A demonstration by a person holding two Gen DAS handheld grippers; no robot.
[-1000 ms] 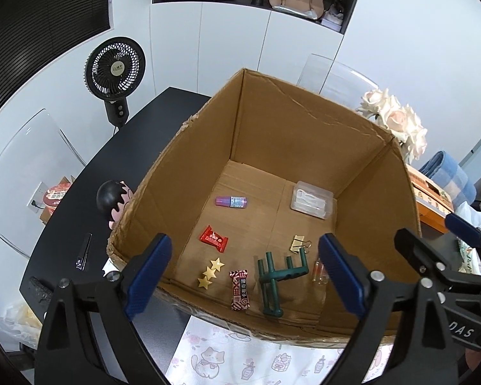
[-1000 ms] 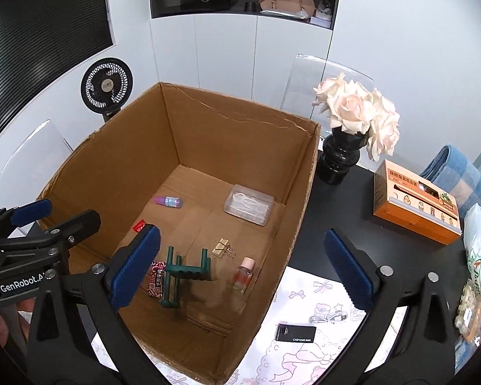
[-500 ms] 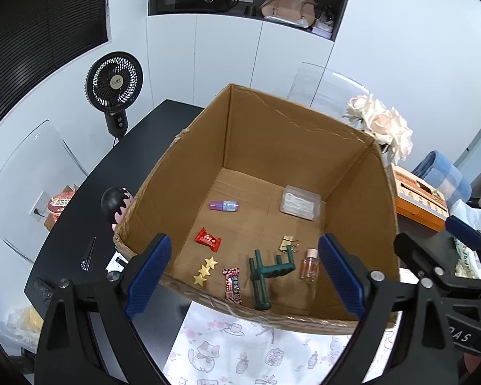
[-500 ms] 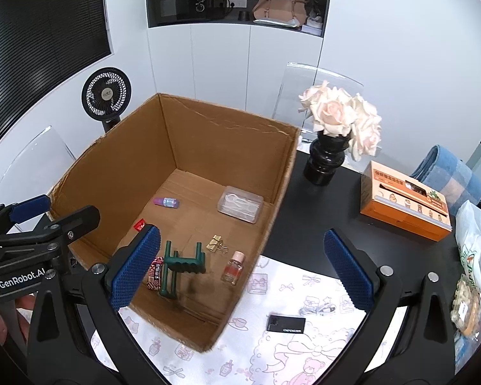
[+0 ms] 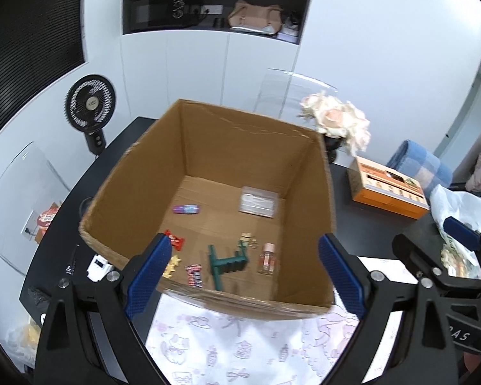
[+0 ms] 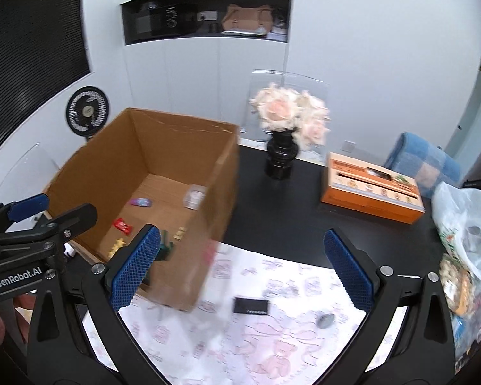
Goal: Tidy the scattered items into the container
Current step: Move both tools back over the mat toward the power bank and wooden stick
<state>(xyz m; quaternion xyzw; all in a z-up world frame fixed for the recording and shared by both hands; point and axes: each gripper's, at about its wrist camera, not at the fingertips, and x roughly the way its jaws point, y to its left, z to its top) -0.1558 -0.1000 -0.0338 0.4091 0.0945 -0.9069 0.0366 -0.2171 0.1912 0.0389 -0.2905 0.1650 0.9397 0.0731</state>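
Nearest, both tools stand with their blue pads spread wide and nothing between them: the left tool (image 5: 242, 276) hangs over the near edge of the cardboard box (image 5: 144, 176), the right tool (image 6: 240, 269) over the patterned cloth (image 6: 272, 346) beside that box. On the cloth lie a small black card (image 6: 250, 306) and a grey pebble-like bit (image 6: 325, 320), apart from each other. Inside the box, near its front wall, sit gold stars (image 5: 172, 264), a striped candy (image 5: 194, 275), a green rack (image 5: 229, 264), a small bottle (image 5: 266, 258) and a red wrapper (image 5: 175, 240). Farther in lie a purple tube (image 5: 186, 209) and a clear case (image 5: 259, 202). Beyond, on the black surface (image 6: 304, 224), stand a vase of flowers (image 6: 280, 157) and an orange carton (image 6: 372, 189).
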